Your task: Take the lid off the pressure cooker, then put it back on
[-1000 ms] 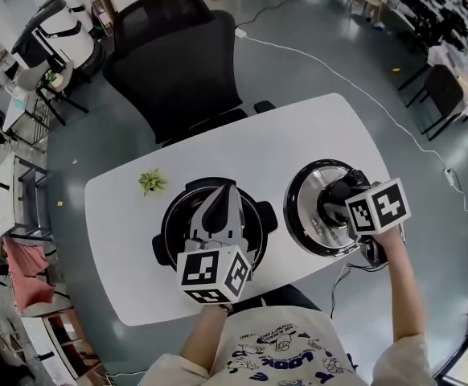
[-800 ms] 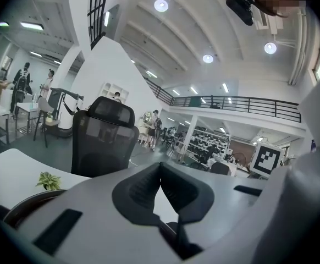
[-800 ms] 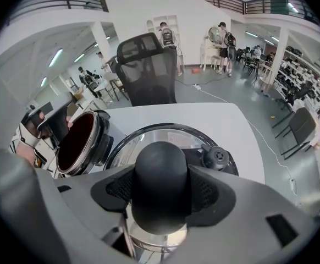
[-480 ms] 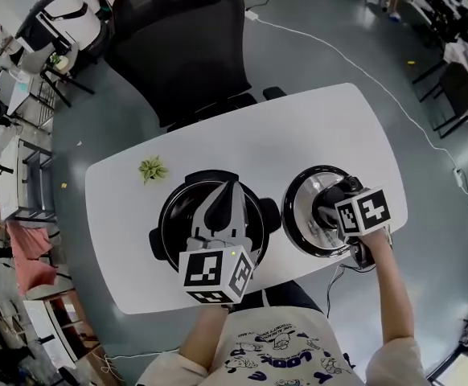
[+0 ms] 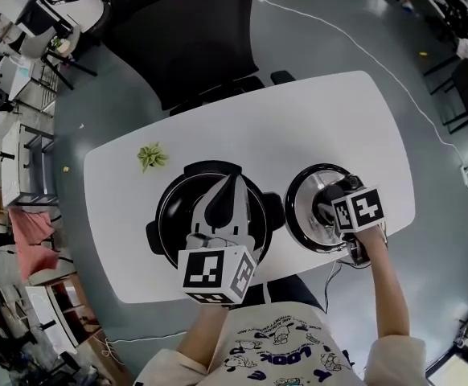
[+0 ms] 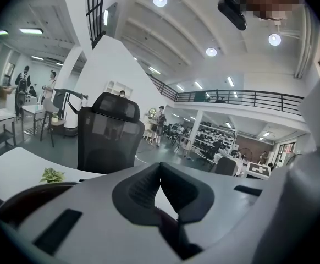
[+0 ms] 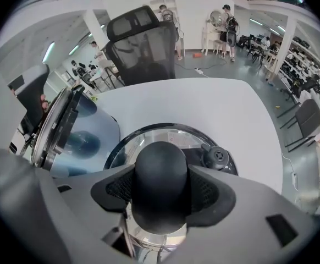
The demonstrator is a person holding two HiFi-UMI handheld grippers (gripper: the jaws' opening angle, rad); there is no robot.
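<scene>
Presently my right gripper [image 7: 161, 190] grips the black domed knob [image 7: 160, 161] of the round shiny metal lid [image 5: 301, 207], held over the white tabletop [image 5: 314, 127] just right of the open black pressure cooker pot [image 5: 168, 211]. My left gripper [image 5: 229, 193], fully closed and empty, hangs above the pot. Whether the lid touches the tabletop I cannot tell. For a clean set-down, I judge it best to keep the lid level and release only once its rim rests flat.

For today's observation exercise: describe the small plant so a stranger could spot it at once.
Start at the white table. Left of the black pressure cooker sits a small plant, the only green, leafy thing there, far smaller than the cooker or its shiny lid.
</scene>
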